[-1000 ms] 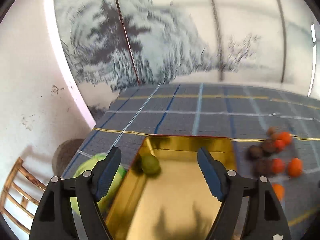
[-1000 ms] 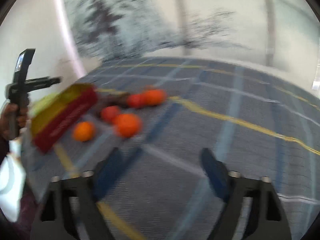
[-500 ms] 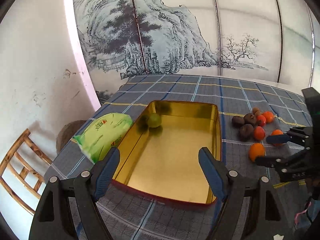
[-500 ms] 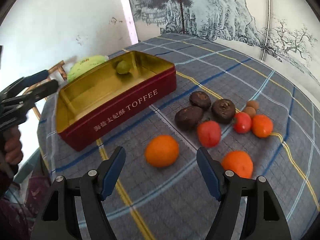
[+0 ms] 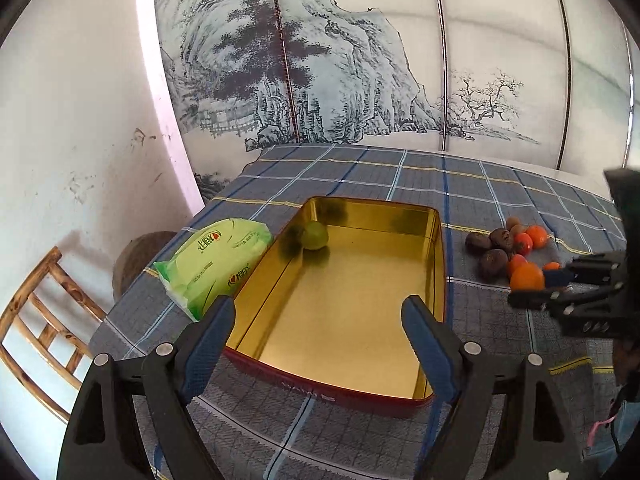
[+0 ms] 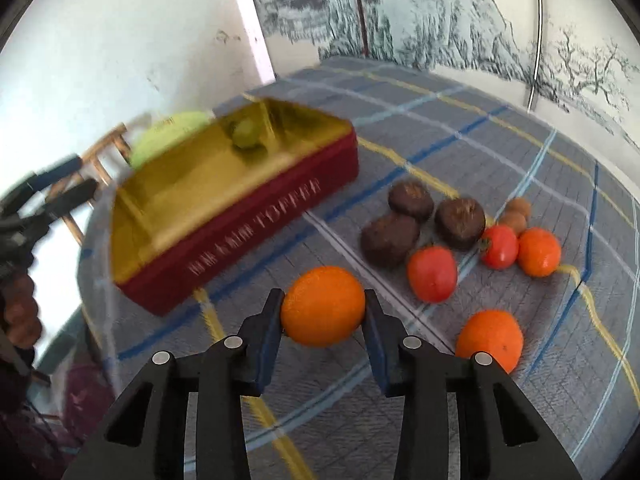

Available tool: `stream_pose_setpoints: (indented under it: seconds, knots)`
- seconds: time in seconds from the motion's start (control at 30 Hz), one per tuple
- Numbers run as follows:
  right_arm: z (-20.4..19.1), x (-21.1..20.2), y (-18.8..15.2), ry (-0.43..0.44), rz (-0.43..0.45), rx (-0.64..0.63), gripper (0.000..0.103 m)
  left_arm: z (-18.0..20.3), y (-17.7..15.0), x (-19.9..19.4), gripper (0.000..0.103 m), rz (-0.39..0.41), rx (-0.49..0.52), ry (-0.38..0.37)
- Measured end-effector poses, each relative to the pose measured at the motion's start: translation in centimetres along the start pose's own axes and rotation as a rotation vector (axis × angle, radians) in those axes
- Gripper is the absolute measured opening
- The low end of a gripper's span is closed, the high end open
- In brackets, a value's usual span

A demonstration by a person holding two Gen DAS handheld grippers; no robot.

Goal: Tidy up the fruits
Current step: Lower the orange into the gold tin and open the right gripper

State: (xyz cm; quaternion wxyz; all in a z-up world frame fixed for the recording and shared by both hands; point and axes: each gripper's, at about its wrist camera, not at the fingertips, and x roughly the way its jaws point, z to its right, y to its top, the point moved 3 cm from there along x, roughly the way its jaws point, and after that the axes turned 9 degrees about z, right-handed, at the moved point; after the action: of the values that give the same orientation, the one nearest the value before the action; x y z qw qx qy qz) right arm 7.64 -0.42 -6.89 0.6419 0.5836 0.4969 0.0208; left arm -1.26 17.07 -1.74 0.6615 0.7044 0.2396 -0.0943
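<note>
Step in hand: pick of one orange, drop into tin to follow.

Nearest, R wrist view: right gripper (image 6: 323, 322) clamped on orange (image 6: 323, 306), both pads tight on its sides; whether lifted off the plaid tablecloth (image 6: 500, 152) or just resting, can't tell. Second orange (image 6: 489, 339) just right of it, near. Further out: red tomato (image 6: 432, 274), three dark brown fruits (image 6: 390, 239), smaller tomato (image 6: 499, 246), another orange (image 6: 539, 252), two small brown nuts (image 6: 518, 210) at far edge of pile.

Left and far of held fruit: red TOFFEE tin (image 6: 256, 220), gold inside, one green fruit (image 6: 246, 134) in far corner.

L wrist view: left gripper (image 5: 316, 348) wide apart, holding nothing, hovering over near end of tin (image 5: 438, 264). Green wipes pack (image 5: 216, 260) touching tin's left wall. Wooden chair (image 5: 36, 332) off table, far left.

Next move, by judgement: raise enough to clear tin wall, swing left over gold floor, release low so no rolling or bounce. Rest of pile likely same route, nearest first.
</note>
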Motion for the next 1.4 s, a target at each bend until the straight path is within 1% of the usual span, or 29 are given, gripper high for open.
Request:
stream_pose_setpoints:
  seconds: [0.13,0.27,0.37,0.53,0.7,0.93,1.1,1.2,1.4]
  knots:
    - [-1.6,-0.3,2.8,0.059,0.04,-0.001,0.039,-0.3,-0.2,-0.1,0.084,-0.007,-0.012,0.002]
    - [-2.9,0.7,5.1,0.083,0.056,-0.011,0.04,-0.7,-0.6,-0.1,0.086,-0.018,-0.015,0.01]
    - [-3.9,2.1,6.5,0.101,0.051,-0.019,0.04,-1.1,-0.8,-0.1,0.087,-0.022,-0.018,0.017]
    - [-6.1,5.6,8.0,0.115,0.017,-0.05,0.04,-1.7,-1.3,0.0,0.087,-0.034,-0.011,0.034]
    - [-7.2,9.2,8.6,0.107,-0.028,-0.064,0.04,-2.3,-1.8,0.3,0.088,-0.055,-0.017,0.038]
    - [-7.2,13.9,9.8,0.09,-0.091,-0.024,0.04,-3.2,-2.9,0.4,0.088,-0.087,-0.045,0.018]
    - [-7.2,15.9,10.2,0.085,-0.122,0.008,0.04,-3.4,-3.5,0.4,0.088,-0.101,-0.043,0.016]
    - [-7.3,16.9,10.3,0.051,-0.135,-0.002,0.04,-3.4,-3.5,0.5,0.088,-0.106,-0.044,0.014]
    - [-6.7,18.6,11.3,0.011,-0.152,-0.006,0.04,-3.3,-3.7,0.9,0.089,-0.119,-0.047,0.003]
